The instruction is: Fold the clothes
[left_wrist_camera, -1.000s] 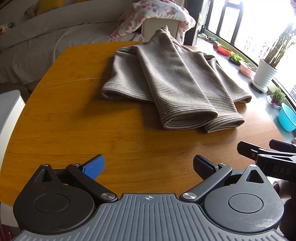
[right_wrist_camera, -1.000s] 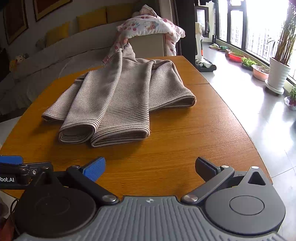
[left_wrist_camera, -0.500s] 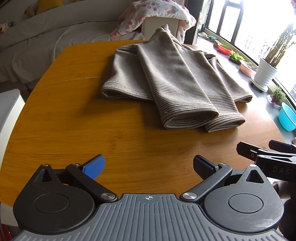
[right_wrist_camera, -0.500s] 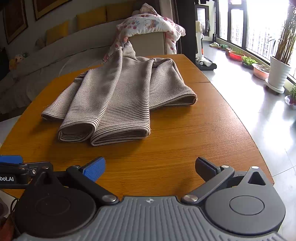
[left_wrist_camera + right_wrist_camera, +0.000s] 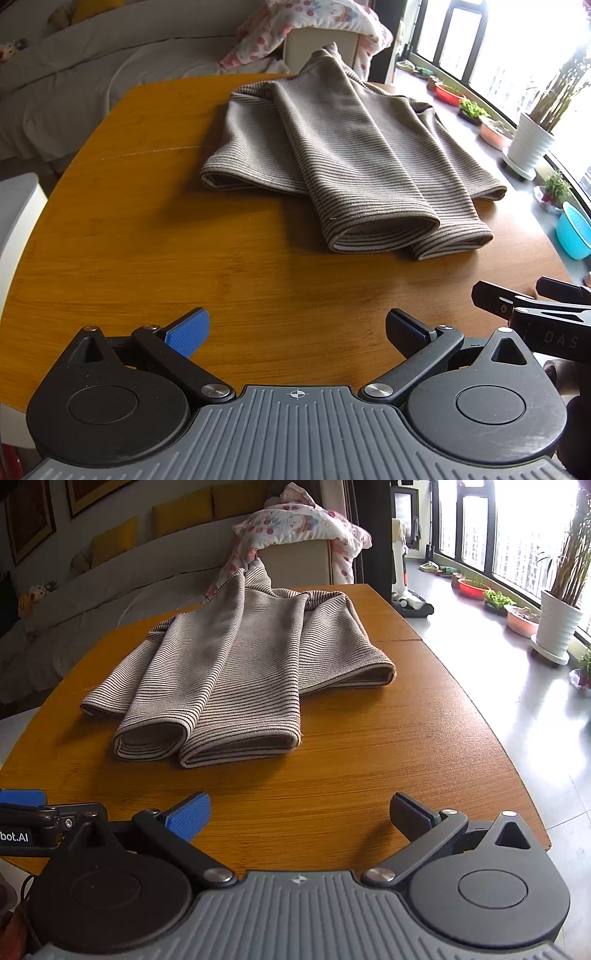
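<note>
A striped brown garment [image 5: 354, 162] lay partly folded toward the far side of the wooden surface [image 5: 147, 251], its upper end draped against a chair back [image 5: 299, 565] covered by a floral blanket [image 5: 299, 520]. The left gripper [image 5: 295, 332] and right gripper [image 5: 299, 814] hovered over the near edge, fingers spread apart, holding nothing. By the window, a white pot [image 5: 557, 624] held a tall plant.

Sharp fisheye views; window [image 5: 517, 520] glare blows out right.
</note>
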